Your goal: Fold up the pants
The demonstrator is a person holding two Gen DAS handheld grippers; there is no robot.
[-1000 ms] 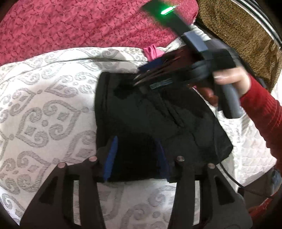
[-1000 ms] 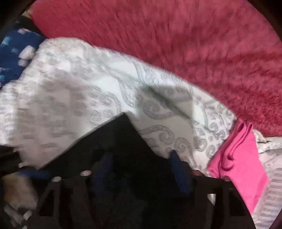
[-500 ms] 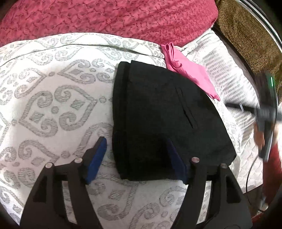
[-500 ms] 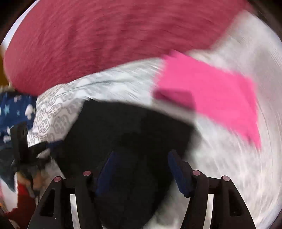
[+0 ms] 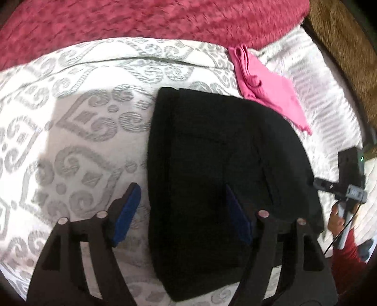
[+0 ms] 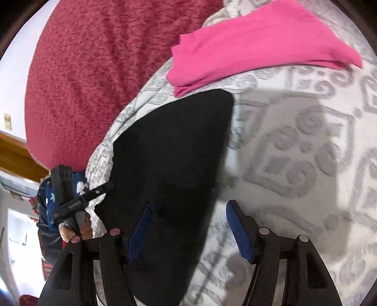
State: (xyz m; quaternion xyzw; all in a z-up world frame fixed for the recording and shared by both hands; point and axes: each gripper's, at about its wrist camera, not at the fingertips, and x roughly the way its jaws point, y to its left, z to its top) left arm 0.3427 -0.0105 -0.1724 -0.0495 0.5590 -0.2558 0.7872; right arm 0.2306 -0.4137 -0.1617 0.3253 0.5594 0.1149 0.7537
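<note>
Already the black pants (image 5: 223, 169) lay folded compact on the bed (image 5: 77, 131), my left hand-held gripper (image 5: 181, 211) and right hand-held gripper (image 6: 188, 228) having just been opening, both empty, leaving perhaps a final smoothing.

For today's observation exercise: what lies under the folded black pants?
The black pants rest on the white patterned mattress. Anything hidden beneath them is covered.

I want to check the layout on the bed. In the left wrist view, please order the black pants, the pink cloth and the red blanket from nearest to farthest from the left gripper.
From the left gripper:
1. Black pants: folded, directly under the open fingers.
2. Pink cloth: beyond the pants, upper right.
3. Red blanket: along the top, farthest.
</note>
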